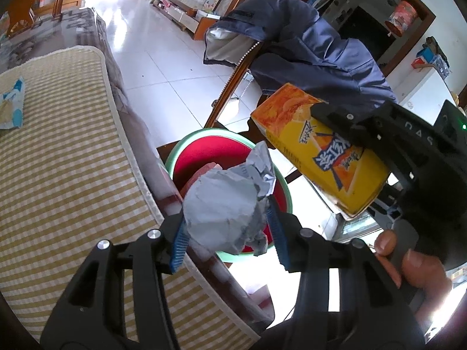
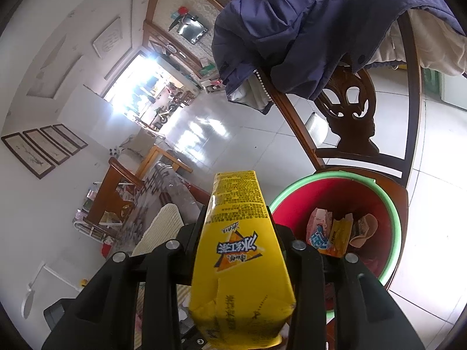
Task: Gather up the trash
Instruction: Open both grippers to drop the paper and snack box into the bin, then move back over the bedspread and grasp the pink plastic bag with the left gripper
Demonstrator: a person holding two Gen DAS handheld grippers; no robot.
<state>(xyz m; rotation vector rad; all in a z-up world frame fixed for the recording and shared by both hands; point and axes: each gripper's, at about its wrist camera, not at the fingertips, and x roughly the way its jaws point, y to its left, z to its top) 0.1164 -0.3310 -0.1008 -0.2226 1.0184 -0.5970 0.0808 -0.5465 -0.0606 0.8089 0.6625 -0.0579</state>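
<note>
Crumpled grey paper [image 1: 227,204], boxy yellow carton [image 2: 242,262]

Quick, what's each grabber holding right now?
Left gripper: closed on a crumpled grey paper ball, over the red bin.
Right gripper: closed on a yellow drink carton.

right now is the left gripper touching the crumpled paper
Touching: the left wrist view shows the left gripper with both blue pads pressed against the crumpled paper.
</note>
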